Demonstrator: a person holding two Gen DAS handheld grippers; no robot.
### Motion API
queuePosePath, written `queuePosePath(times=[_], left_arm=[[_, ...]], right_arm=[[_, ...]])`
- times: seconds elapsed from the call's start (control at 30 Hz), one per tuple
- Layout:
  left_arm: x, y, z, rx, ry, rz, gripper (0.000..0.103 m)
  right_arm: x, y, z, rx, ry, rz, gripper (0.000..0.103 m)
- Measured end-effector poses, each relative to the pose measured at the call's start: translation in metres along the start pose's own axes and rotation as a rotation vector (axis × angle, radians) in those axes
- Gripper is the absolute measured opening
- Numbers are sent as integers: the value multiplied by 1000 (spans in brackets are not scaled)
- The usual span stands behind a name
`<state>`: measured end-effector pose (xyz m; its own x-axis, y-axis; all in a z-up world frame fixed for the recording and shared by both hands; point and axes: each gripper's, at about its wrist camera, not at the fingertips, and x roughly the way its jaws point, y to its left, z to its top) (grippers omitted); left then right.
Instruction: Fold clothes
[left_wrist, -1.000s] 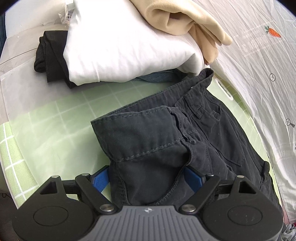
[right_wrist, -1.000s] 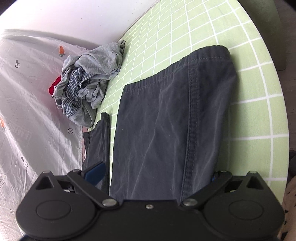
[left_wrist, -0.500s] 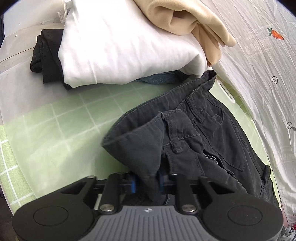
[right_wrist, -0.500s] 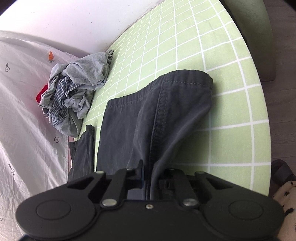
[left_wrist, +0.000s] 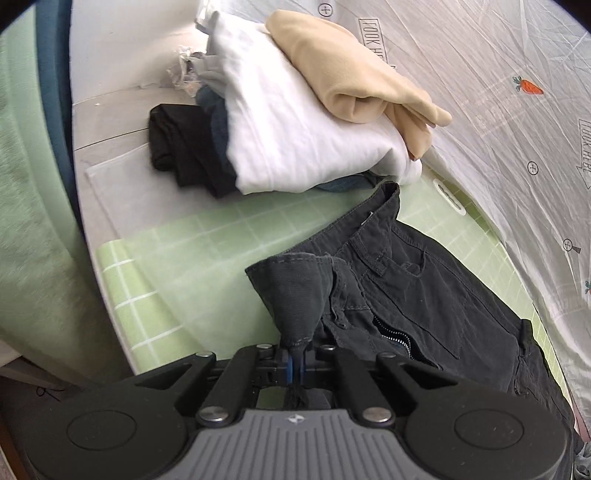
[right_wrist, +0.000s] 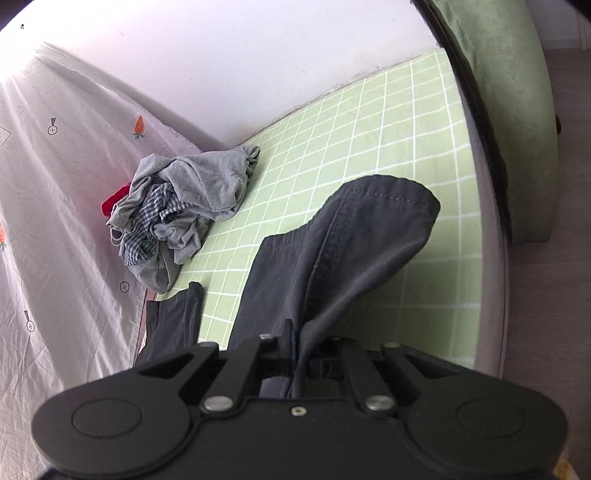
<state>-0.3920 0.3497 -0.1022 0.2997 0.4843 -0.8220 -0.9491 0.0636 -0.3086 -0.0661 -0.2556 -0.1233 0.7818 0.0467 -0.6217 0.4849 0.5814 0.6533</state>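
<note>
A pair of dark grey trousers (left_wrist: 424, 295) lies on a green checked mat (left_wrist: 177, 266). My left gripper (left_wrist: 295, 363) is shut on the waistband corner, which is bunched and lifted; the open zip shows just to its right. In the right wrist view, my right gripper (right_wrist: 295, 343) is shut on the hem end of a trouser leg (right_wrist: 351, 251), raised off the mat (right_wrist: 388, 122) in a hanging fold. A second leg end (right_wrist: 173, 325) lies flat to the left.
A stack of folded clothes, white (left_wrist: 288, 122) with beige (left_wrist: 351, 74) on top and black (left_wrist: 181, 147) beneath, sits beyond the waistband. A crumpled grey and checked pile (right_wrist: 177, 210) lies on the mat's left. A carrot-print plastic sheet (right_wrist: 55, 184) borders it; a green cushion (right_wrist: 517, 110) stands right.
Both grippers went from open around the trousers to shut on them, then lifted. The waistband corner and the leg hem now hang raised above the mat.
</note>
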Motion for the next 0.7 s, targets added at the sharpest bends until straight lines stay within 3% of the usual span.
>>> queuePosePath(times=[0.23,0.4,0.57,0.7], left_arm=[[-39,-1,-8,-20,-28,30,4],[-46,-28,-11,74,-60,39,4],[-47,-37,-1,-22,-71,-14,4],[-48,-51,13,-65,-100,-45,4]], right_arm=[[-8,15,21,-109,23,26,4],[-4,45,32,-199,26,98,4],[7,80,38,-312,34,147,4],[27,109,46,-296,51,210,4]])
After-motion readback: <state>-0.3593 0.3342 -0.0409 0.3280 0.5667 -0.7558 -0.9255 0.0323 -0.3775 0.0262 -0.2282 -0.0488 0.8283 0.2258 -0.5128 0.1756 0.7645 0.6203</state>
